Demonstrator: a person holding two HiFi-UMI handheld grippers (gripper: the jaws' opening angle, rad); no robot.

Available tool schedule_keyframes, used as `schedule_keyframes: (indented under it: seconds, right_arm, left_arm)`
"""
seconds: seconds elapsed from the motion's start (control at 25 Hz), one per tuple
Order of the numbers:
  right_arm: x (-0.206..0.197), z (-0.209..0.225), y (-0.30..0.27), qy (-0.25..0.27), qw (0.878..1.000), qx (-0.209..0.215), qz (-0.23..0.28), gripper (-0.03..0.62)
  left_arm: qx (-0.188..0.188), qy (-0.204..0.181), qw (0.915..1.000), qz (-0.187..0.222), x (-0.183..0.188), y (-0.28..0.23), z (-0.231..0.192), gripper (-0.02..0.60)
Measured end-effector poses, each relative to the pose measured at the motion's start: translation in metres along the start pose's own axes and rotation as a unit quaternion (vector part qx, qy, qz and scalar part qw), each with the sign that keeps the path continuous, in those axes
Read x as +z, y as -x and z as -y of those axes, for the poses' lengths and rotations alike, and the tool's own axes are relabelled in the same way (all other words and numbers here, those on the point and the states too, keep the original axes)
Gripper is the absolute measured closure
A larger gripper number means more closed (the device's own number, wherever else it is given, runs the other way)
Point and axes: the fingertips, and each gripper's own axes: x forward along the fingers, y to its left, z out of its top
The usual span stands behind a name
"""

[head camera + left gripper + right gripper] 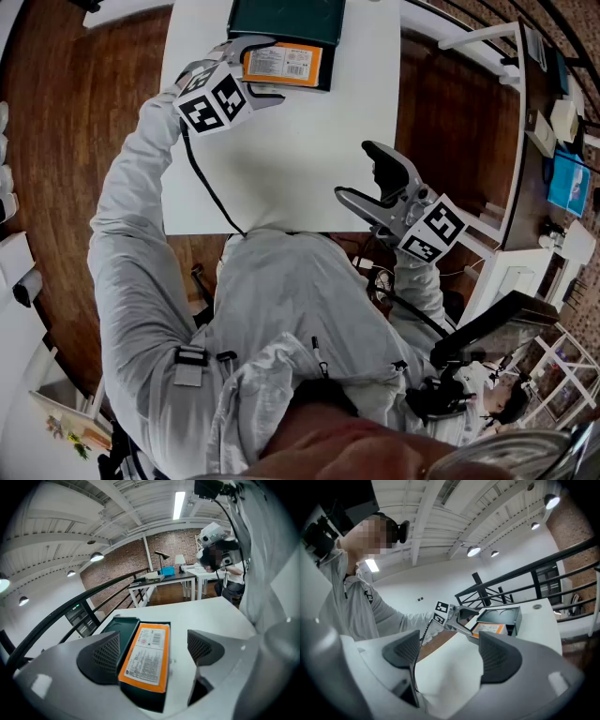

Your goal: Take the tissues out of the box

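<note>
At the upper left of the head view, the left gripper (257, 67) is held with jaws apart astride the orange tissue pack (145, 658), seated in the dark green box (286, 19) on the white table (309, 141), while at centre right the right gripper (362, 176) is held parted and empty.

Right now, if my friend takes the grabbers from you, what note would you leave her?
Left gripper: open, jaws on either side of the orange tissue pack, not squeezing it.
Right gripper: open and empty, over the white table, away from the box.
Things: the pack lies in the open dark green box at the table's far end.
Done: nothing is out yet.
Left to do: close on the pack and lift it out.
</note>
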Motion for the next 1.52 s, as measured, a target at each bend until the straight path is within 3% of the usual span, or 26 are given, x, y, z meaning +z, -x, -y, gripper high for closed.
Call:
schedule_keyframes:
  seconds: [0.16, 0.36, 0.48, 0.8, 1.28, 1.4, 1.52]
  right_arm:
    - [-0.007, 0.014, 0.015, -0.034, 0.999, -0.011, -0.001, 0.201]
    - [-0.022, 0.026, 0.019, -0.049, 0.999, 0.003, -0.013, 0.201]
    - [-0.03, 0.028, 0.025, -0.051, 0.998, 0.018, -0.023, 0.201]
    - [-0.041, 0.039, 0.034, -0.058, 0.997, 0.035, -0.038, 0.201]
    - [-0.056, 0.051, 0.039, -0.072, 0.996, 0.03, -0.044, 0.201]
    - [-0.057, 0.049, 0.038, -0.072, 0.996, 0.032, -0.046, 0.201]
    - [-0.057, 0.052, 0.039, -0.075, 0.996, 0.027, -0.043, 0.201]
  left_arm:
    - [0.008, -0.025, 0.999, -0.036, -0.011, -0.033, -0.021, 0.16]
    - [-0.04, 0.001, 0.9967, -0.071, -0.018, -0.044, -0.019, 0.16]
    - [-0.062, -0.023, 0.9892, -0.131, -0.032, -0.046, -0.017, 0.159]
    - [-0.083, -0.042, 0.9737, -0.208, -0.053, -0.075, -0.023, 0.16]
    - [-0.101, -0.044, 0.9632, -0.245, -0.046, -0.076, -0.031, 0.158]
    - [-0.126, -0.025, 0.9585, -0.254, -0.054, -0.084, -0.021, 0.14]
    - [-0.133, -0.038, 0.9557, -0.26, -0.054, -0.085, -0.018, 0.144]
